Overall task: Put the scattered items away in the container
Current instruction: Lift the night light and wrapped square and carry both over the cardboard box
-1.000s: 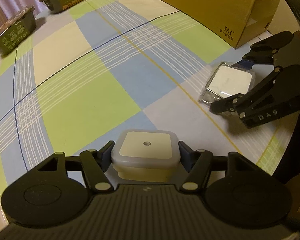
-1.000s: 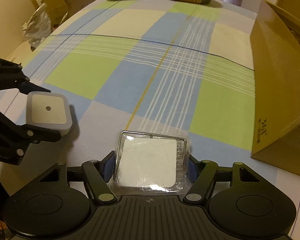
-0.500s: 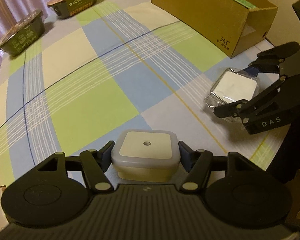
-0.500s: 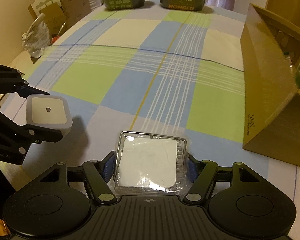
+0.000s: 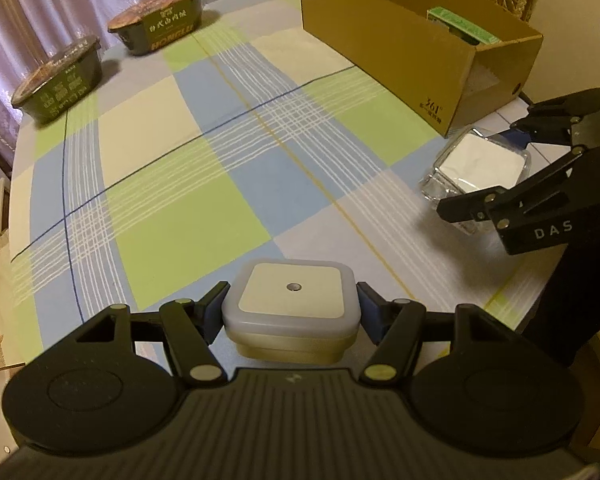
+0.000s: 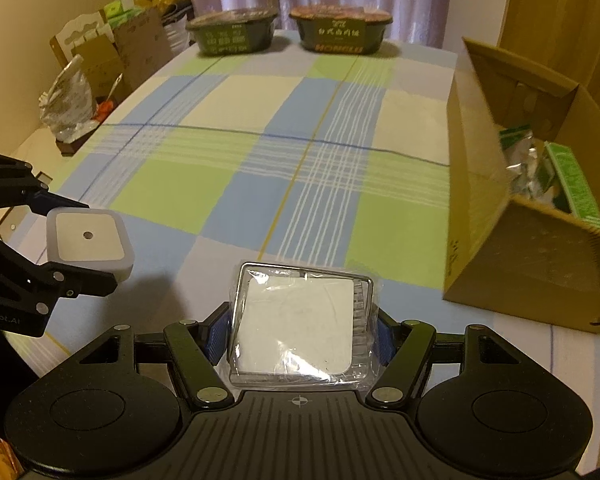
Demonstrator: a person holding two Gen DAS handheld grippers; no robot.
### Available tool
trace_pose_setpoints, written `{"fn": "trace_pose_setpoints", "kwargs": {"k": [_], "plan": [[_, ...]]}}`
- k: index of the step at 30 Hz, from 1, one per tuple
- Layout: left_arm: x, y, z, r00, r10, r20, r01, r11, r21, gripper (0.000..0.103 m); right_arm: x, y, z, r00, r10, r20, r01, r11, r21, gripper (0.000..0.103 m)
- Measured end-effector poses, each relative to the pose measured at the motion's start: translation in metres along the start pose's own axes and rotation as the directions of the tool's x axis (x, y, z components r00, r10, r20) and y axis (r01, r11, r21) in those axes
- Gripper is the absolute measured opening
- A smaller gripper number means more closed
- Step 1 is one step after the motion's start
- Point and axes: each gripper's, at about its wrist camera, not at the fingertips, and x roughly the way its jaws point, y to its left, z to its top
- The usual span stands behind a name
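Note:
My left gripper [image 5: 291, 309] is shut on a square white night light [image 5: 291, 296] with a small sensor dot, held above the near table edge. The same night light [image 6: 89, 243] shows at the left of the right wrist view. My right gripper [image 6: 300, 330] is shut on a clear plastic case [image 6: 298, 326] with a white square inside; that plastic case [image 5: 478, 164] hangs at the right of the left wrist view. An open cardboard box [image 5: 416, 46] stands at the far right of the table; in the right wrist view the cardboard box [image 6: 516, 248] holds green packets.
A checked tablecloth [image 6: 260, 148] in blue, green and cream covers the table. Two dark green bowl-shaped food tubs [image 6: 232, 36] [image 6: 340, 34] stand at the far edge before a curtain. Bags and cartons [image 6: 100, 64] are piled off the table's left side.
Both grippers have risen with their items held, so the view looks down on more of the table. The inside of the cardboard box has come into sight.

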Motion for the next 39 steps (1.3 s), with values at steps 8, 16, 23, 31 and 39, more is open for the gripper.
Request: {"fn": "trace_pose_setpoints", "kwargs": {"k": [8, 16, 23, 31, 39], "plan": [[-0.013, -0.007, 0.007, 1.0, 0.018, 0.024, -0.018, 1.0, 0.003, 0.062, -0.018, -0.004, 0.003, 0.999, -0.01, 0.037, 0.01, 1.0, 0.007, 0.071], [-0.021, -0.014, 0.015, 0.999, 0.02, 0.039, -0.021, 1.0, 0.012, 0.062, -0.031, -0.008, 0.006, 0.999, -0.006, 0.04, 0.006, 1.0, 0.01, 0.071], [-0.024, -0.025, 0.028, 0.999, 0.001, 0.051, -0.003, 0.999, 0.033, 0.062, -0.047, -0.019, 0.011, 0.999, -0.013, 0.046, 0.012, 1.0, 0.007, 0.071], [-0.027, -0.043, 0.065, 0.995, -0.036, 0.097, 0.029, 0.997, 0.077, 0.062, -0.076, -0.053, 0.025, 0.994, -0.066, 0.081, 0.067, 0.998, -0.009, 0.071], [-0.034, -0.071, 0.113, 0.985, -0.074, 0.154, 0.052, 0.988, 0.142, 0.062, -0.1, -0.092, 0.036, 0.986, -0.112, 0.121, 0.115, 0.993, -0.014, 0.071]]}}
